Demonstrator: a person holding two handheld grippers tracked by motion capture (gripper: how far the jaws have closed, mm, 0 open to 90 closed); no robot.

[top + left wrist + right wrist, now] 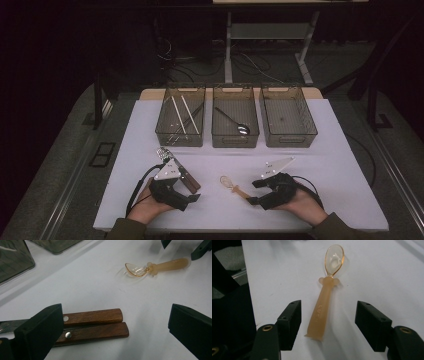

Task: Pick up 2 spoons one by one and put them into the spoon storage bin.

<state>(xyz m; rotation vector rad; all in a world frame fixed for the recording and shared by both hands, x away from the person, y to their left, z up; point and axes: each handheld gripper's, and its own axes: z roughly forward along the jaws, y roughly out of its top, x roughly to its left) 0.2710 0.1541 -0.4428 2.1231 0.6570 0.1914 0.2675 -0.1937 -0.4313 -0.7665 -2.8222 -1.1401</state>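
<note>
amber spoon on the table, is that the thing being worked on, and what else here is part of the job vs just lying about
In the job:
- amber spoon, lying between the open fingers of the right gripper
- wooden-handled utensils, by the left gripper
- three bins, apparently for sorting

Lying about:
- chopsticks and metal spoon, already binned
- cables on the floor

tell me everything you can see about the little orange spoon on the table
The small translucent amber spoon looks like soft plastic or silicone. It has a clear, shallow oval bowl, a rounded two-lobed collar at the neck, and a thick flat handle, frosted and widening to a squared end, with faint raised lettering. It lies flat, bowl up, on the white table. The right tool straddles its handle, jaws open on either side and apart from it.
</note>
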